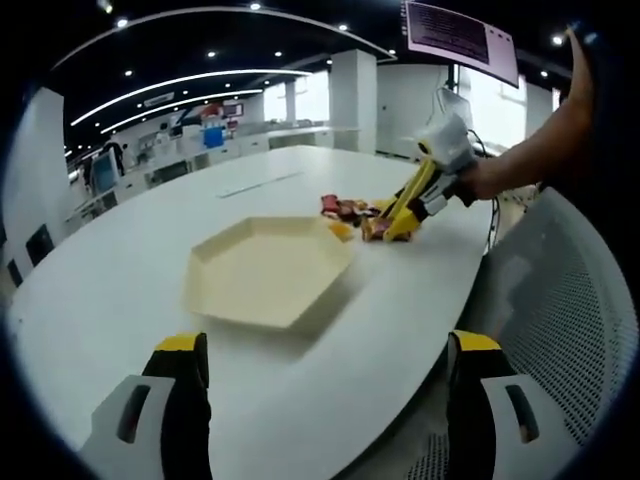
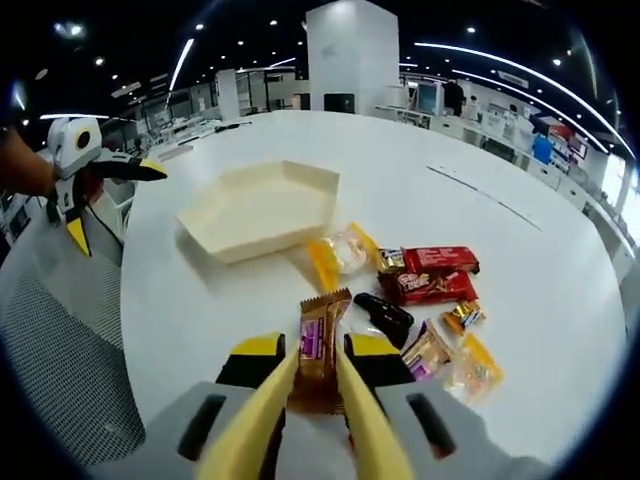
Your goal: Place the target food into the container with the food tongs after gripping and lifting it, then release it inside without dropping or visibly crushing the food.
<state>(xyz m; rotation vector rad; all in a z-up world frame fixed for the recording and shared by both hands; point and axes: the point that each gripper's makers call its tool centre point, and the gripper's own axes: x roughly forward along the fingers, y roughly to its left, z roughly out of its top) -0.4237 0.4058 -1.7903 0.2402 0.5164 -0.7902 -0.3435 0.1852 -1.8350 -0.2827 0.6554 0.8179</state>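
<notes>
My right gripper [image 2: 318, 352] is shut on yellow food tongs [image 2: 352, 410]. The tong tips sit on either side of a brown wrapped snack bar [image 2: 320, 340]; I cannot tell whether it is off the table. A cream hexagonal tray [image 2: 260, 210] lies beyond it, nothing inside. In the left gripper view the tray [image 1: 270, 270] is just ahead of my left gripper [image 1: 328, 345], which is open and holds nothing. There the right gripper [image 1: 440, 150] points its tongs [image 1: 405, 205] down into the snack pile [image 1: 345, 208].
Red packets [image 2: 430, 275], a yellow-wrapped pastry [image 2: 340, 252], a black packet [image 2: 383, 312] and small gold candies [image 2: 462, 318] lie right of the bar. The white table [image 1: 120, 280] curves round. A grey mesh chair [image 1: 570, 310] stands at its edge. A person's arm [image 1: 530, 150] reaches in.
</notes>
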